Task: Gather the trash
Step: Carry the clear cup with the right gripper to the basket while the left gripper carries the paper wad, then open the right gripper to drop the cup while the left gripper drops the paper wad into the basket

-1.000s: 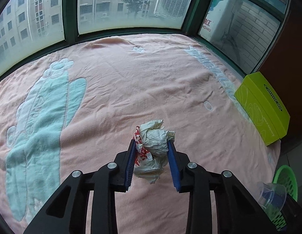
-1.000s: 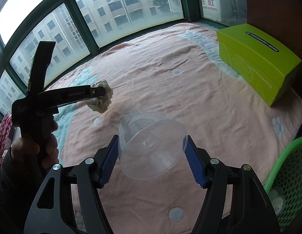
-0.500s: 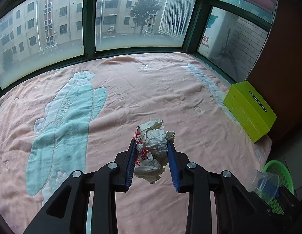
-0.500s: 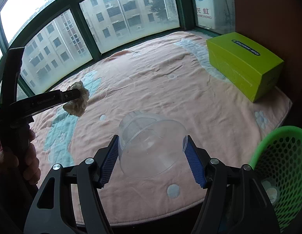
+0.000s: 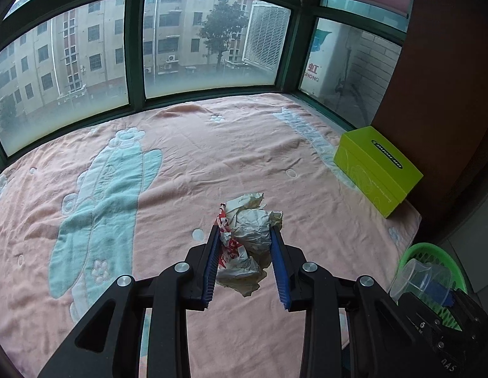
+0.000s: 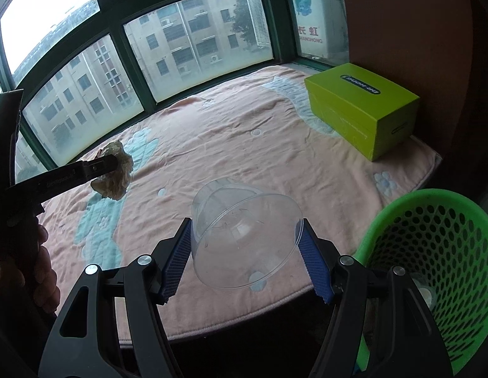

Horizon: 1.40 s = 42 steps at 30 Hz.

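Both hand-held grippers have drawn back and risen from the pink blanket (image 5: pixel 187 163); the green mesh basket (image 6: pixel 439 252) now shows larger at the right. Left hand-held gripper (image 5: pixel 245 242) pinches a crumpled paper wad (image 5: pixel 248 233) between its blue pads, held clear above the blanket. Right hand-held gripper (image 6: pixel 245 252) clamps a clear plastic cup (image 6: pixel 244 233) lying on its side, just beside the basket rim. Lime-green box (image 6: pixel 360 107) rests at the blanket's far right edge.

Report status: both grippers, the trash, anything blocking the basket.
Left gripper shut on crumpled paper wad. Right gripper shut on clear plastic cup. Green basket at right, beyond the blanket's edge. Nothing in the way.
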Available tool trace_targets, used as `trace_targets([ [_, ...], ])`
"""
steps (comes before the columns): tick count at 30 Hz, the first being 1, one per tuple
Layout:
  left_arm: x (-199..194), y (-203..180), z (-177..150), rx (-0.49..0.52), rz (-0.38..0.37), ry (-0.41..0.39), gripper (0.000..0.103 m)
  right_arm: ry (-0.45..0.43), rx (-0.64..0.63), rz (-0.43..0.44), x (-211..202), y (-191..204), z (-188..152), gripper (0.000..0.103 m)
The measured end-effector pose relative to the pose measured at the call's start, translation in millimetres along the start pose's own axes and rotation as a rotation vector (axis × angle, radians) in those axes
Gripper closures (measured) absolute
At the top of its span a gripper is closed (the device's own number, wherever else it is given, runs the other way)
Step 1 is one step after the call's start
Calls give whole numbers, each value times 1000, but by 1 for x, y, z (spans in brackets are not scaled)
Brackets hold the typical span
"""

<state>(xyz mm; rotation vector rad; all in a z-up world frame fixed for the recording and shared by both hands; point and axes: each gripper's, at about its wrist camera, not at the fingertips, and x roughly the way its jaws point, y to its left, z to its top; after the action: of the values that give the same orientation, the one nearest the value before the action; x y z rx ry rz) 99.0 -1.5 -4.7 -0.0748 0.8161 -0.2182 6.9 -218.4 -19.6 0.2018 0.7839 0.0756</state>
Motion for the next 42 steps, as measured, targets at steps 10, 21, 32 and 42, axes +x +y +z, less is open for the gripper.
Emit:
trace_targets([
  [10, -17, -32, -3, 45, -51, -22, 75, -39, 44, -42, -31, -21, -8, 37],
  [21, -25, -65, -2, 103, -112, -32, 75, -63, 114, -103, -52, -52, -22, 37],
  [32, -32, -108, -7, 177, -208, -30, 75, -99, 170, -218, -84, -87, -37, 37],
  [42, -38, -140, -11, 231, -265, -29, 75, -105, 233, -295, -102, -115, -52, 37],
])
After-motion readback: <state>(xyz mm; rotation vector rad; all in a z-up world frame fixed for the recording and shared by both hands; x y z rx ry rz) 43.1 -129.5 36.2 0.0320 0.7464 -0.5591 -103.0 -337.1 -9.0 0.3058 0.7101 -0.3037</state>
